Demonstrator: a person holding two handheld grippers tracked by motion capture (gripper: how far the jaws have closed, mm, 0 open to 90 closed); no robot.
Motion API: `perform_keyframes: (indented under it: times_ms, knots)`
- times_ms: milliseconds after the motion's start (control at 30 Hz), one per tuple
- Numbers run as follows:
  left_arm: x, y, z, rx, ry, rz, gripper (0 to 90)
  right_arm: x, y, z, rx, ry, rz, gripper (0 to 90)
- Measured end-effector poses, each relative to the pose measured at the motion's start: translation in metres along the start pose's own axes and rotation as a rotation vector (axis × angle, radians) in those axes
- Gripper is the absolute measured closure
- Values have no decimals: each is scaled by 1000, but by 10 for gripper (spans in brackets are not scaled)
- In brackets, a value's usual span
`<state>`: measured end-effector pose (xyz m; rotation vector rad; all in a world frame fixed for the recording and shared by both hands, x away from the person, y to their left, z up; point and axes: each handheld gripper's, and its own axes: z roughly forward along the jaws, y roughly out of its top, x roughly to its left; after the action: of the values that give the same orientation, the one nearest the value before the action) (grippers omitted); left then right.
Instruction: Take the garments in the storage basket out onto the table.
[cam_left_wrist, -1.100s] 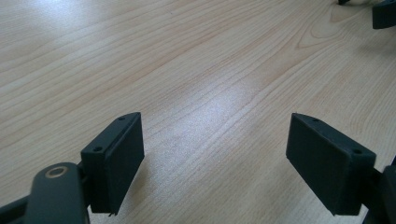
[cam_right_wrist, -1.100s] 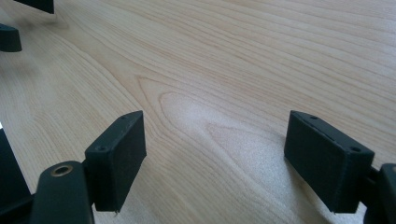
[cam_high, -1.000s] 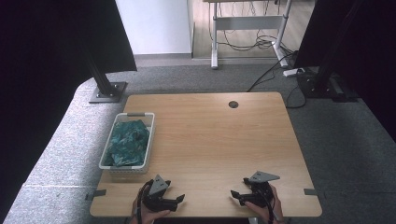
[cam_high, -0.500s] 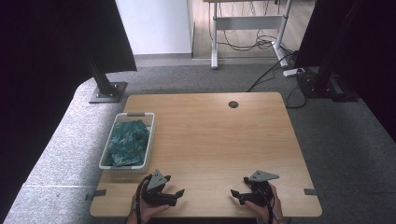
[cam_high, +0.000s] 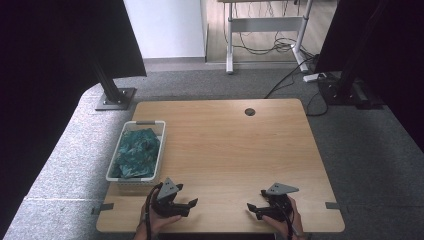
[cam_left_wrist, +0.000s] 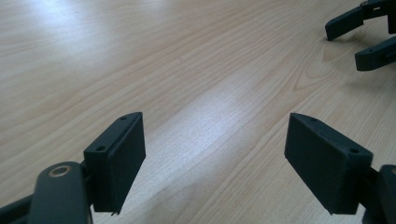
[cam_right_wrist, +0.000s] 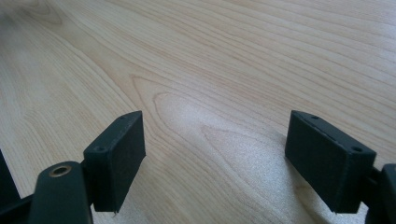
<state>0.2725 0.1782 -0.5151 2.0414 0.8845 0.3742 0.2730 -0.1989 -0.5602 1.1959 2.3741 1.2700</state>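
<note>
Teal cloth (cam_high: 136, 152), white basket (cam_high: 113, 165)

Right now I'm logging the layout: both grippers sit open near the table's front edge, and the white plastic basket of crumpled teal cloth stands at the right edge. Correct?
Not quite. The white plastic basket holding the crumpled teal cloth stands at the light wooden table's left edge, as the high view shows. The left gripper and right gripper do sit open near the front edge.
</note>
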Motion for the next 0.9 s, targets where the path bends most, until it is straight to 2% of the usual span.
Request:
perform_keyframes:
  times_ms: [333, 900]
  knots:
    - [7, 7, -9, -18, 8, -5, 204, 1, 0, 0, 2, -10, -5, 198]
    - [17, 20, -11, -35, 27, -1, 204, 1, 0, 1, 1, -15, -6, 198]
